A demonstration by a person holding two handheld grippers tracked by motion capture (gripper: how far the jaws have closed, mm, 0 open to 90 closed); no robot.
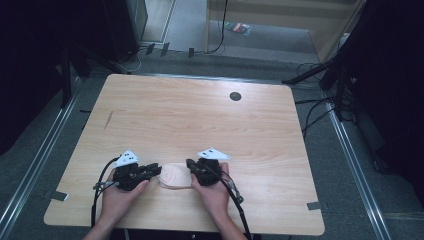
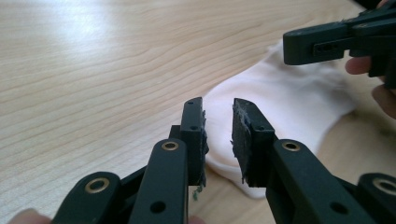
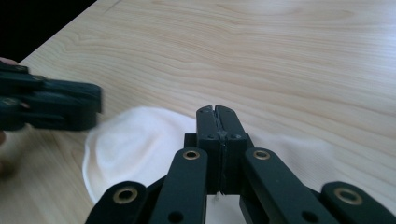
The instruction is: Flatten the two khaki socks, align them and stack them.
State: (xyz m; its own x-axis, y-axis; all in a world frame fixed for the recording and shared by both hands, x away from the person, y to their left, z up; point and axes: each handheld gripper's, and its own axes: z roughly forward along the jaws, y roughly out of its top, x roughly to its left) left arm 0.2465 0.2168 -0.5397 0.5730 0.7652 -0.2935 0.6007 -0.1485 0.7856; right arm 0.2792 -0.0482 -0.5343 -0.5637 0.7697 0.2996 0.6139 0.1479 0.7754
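Both forearms reach in from the near edge, hands level and angled toward each other. The left gripper point(image 1: 156, 170) has its jaws parted by a narrow gap, pads pressing nothing. The right gripper point(image 1: 190, 163) has its jaws pressed flat together, tips close to the left one's.

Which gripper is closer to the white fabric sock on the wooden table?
About equal. The left gripper hovers open at one end of the white fabric sock; the right gripper, shut, is over the other end.
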